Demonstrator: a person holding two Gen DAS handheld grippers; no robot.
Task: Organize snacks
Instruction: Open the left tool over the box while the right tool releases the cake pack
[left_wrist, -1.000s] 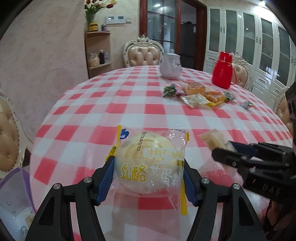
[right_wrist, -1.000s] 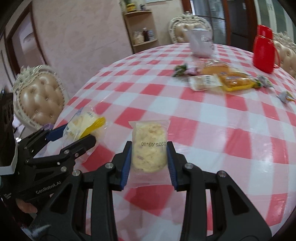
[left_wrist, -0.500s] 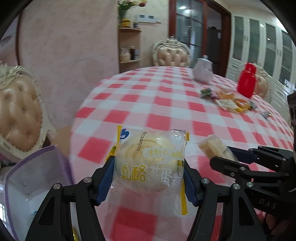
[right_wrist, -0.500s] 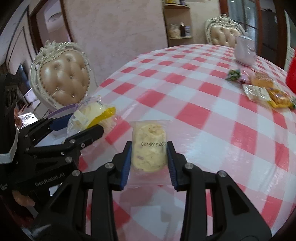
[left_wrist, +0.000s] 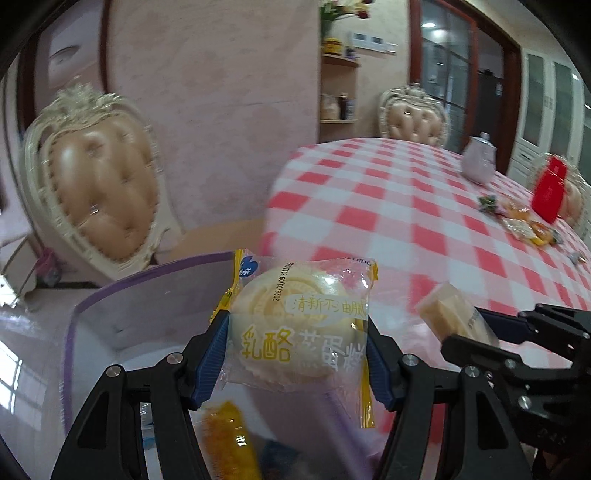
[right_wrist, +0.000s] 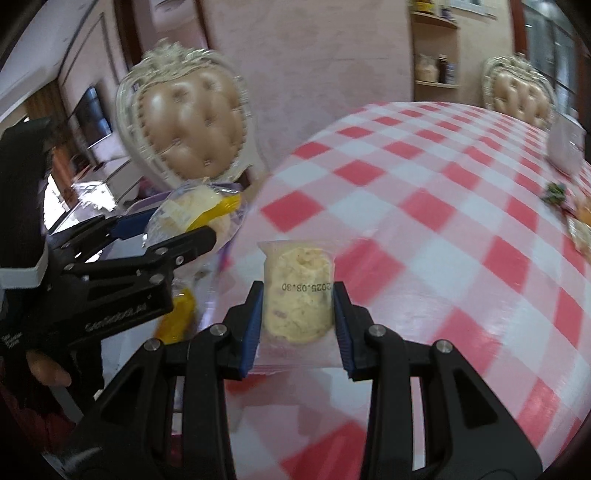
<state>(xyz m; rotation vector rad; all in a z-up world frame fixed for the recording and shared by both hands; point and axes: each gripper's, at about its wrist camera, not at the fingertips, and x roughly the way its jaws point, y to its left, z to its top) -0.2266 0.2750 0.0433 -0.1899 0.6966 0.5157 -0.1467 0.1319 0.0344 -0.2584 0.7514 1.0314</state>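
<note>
The left gripper (left_wrist: 297, 354) has its jaws squeezed on a round cake (left_wrist: 295, 325) in a clear wrapper, up in the air above a clear bin (left_wrist: 92, 317) with a purple rim beside the bench (left_wrist: 406, 221). The right gripper (right_wrist: 298, 328) has its jaws squeezed on a small cookie pack (right_wrist: 297, 299), held over the bench edge. More snacks (left_wrist: 524, 225) lie far across the bench.

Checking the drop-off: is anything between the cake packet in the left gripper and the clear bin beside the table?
Nothing visible blocks it. The left gripper holds the cake packet over the open purple-rimmed bin; an orange-yellow packet already lies inside, below, apart from the held one.
</note>
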